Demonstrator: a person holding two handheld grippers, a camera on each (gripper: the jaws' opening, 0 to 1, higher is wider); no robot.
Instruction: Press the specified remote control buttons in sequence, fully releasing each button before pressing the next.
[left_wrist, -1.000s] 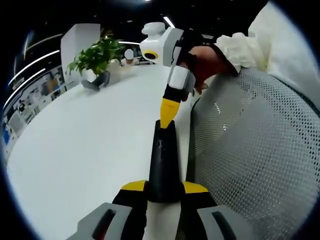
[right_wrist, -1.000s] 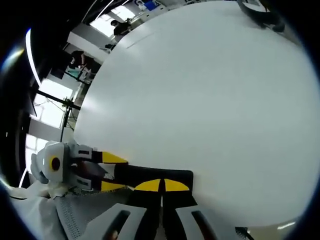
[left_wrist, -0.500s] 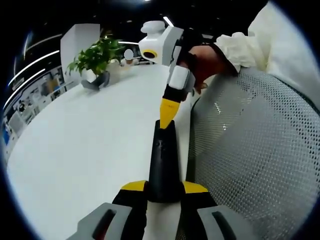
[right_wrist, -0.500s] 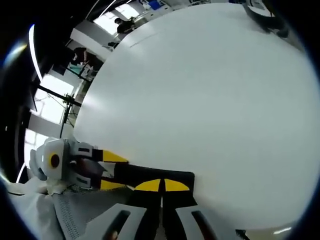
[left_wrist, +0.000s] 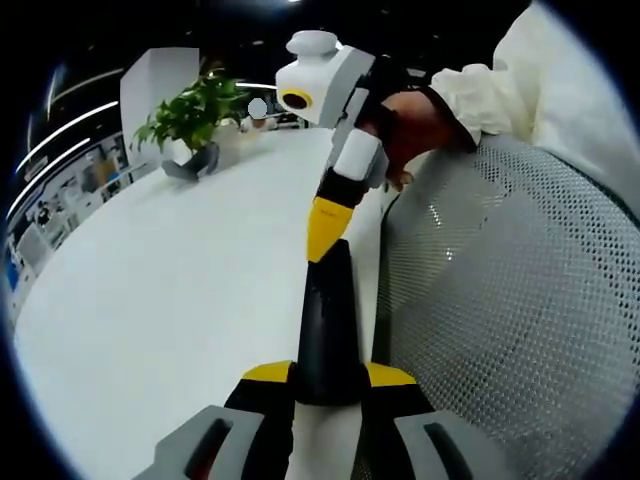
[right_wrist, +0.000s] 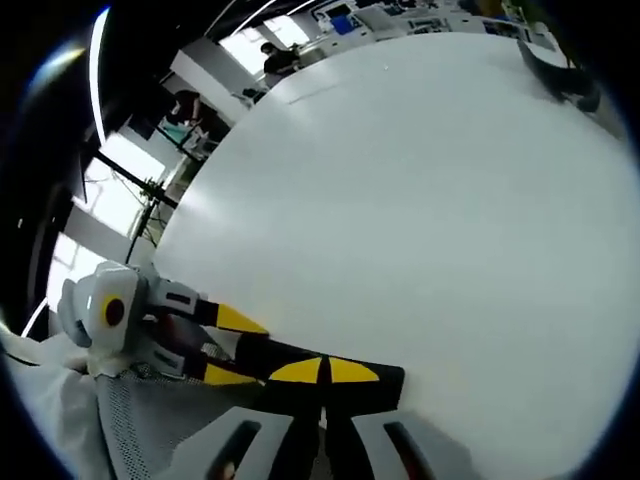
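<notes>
L gripper (left_wrist: 328, 385) clamped on near end of black remote (left_wrist: 328, 320), held over white desk (left_wrist: 170, 300) edge. R gripper (left_wrist: 326, 228) closed, yellow tips at remote's far end. Risk: tips skid off the button or hit a neighbour if remote tilts in the grip.

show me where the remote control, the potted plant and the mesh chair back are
remote control (left_wrist: 328, 330), left gripper view, middle of its black body
potted plant (left_wrist: 192, 115), left gripper view, its green leaves
mesh chair back (left_wrist: 500, 290), left gripper view, middle of the mesh
</notes>
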